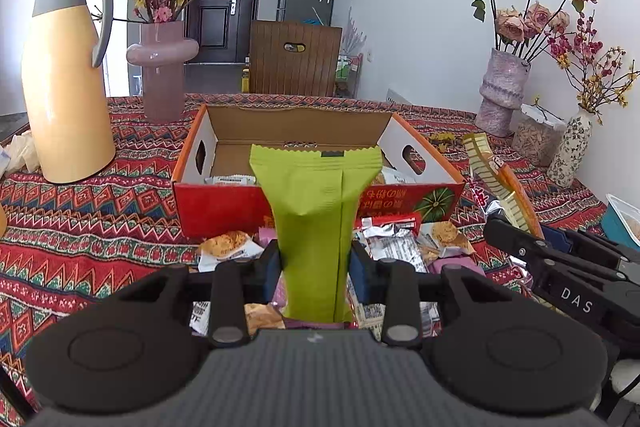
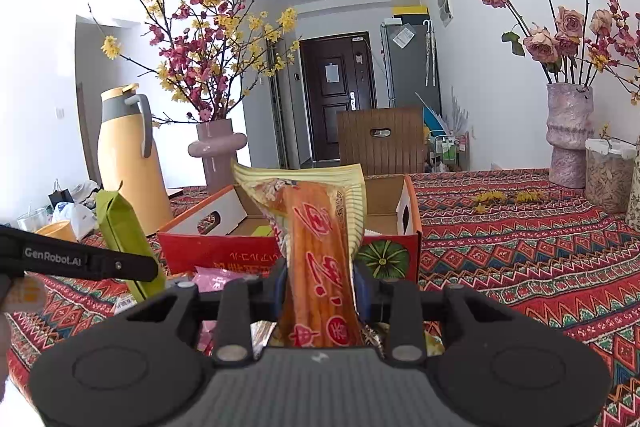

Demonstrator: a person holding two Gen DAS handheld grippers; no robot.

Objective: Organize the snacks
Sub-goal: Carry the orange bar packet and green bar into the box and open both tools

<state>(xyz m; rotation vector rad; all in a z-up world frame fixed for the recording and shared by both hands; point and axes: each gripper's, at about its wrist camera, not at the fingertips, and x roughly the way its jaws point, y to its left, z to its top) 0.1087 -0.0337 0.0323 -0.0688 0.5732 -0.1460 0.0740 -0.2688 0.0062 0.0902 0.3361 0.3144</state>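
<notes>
My left claw point(image 1: 316, 263) clamped a plain green foil packet point(image 1: 314, 211); my right claw point(image 2: 320, 287), marked "DAS", gripped an orange-and-yellow striped snack packet point(image 2: 320, 247).

Bright daylight, sharp focus, fisheye-bent edges

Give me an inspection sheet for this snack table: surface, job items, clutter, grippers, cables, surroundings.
Surface: patterned red tablecloth.
Job's things: open cardboard box with a few snacks inside; loose snack pile in front of it.
Clutter: yellow thermos jug, pink vase, grey vase.
Grippers: left gripper shut on green packet; right gripper shut on orange packet.
Cables: nothing seen.
Surroundings: dark door, white walls.
</notes>
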